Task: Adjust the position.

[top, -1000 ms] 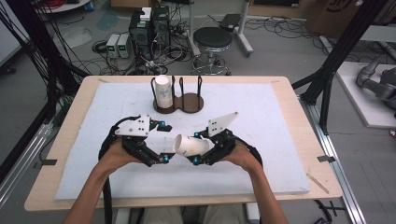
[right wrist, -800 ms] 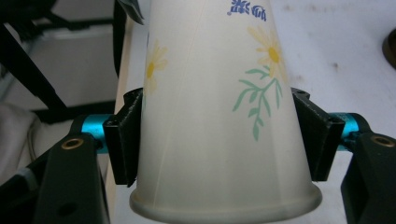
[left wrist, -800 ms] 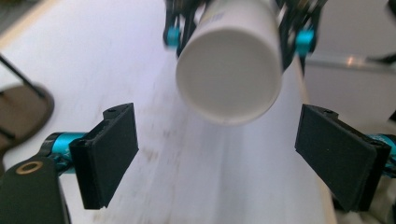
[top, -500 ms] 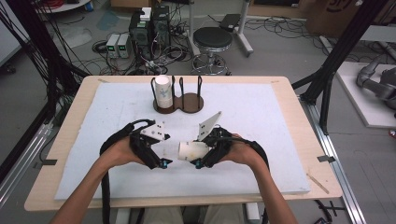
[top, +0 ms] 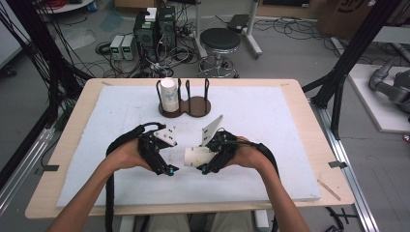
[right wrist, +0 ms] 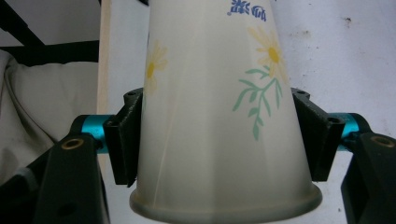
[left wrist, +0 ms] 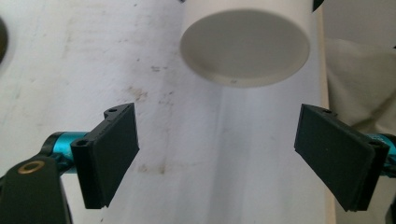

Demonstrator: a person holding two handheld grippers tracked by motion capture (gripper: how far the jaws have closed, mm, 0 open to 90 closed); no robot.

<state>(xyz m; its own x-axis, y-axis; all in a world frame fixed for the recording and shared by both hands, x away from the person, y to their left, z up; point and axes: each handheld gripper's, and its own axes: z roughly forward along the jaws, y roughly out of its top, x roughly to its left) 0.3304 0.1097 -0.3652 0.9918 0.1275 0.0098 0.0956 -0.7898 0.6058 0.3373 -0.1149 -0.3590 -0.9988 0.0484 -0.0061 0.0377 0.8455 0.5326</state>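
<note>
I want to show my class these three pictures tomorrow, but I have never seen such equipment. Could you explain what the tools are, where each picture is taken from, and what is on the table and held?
A person holds a hand tool with two black jaws in each hand. The high view looks down on the table; the other two pictures come from cameras riding on the tools. The right gripper is clamped on a paper cup with a flower print, held on its side. The left gripper is open, its jaws facing the cup's base without touching it. Farther back on the white mat stands a wooden cup holder with another cup upright in it.
</note>
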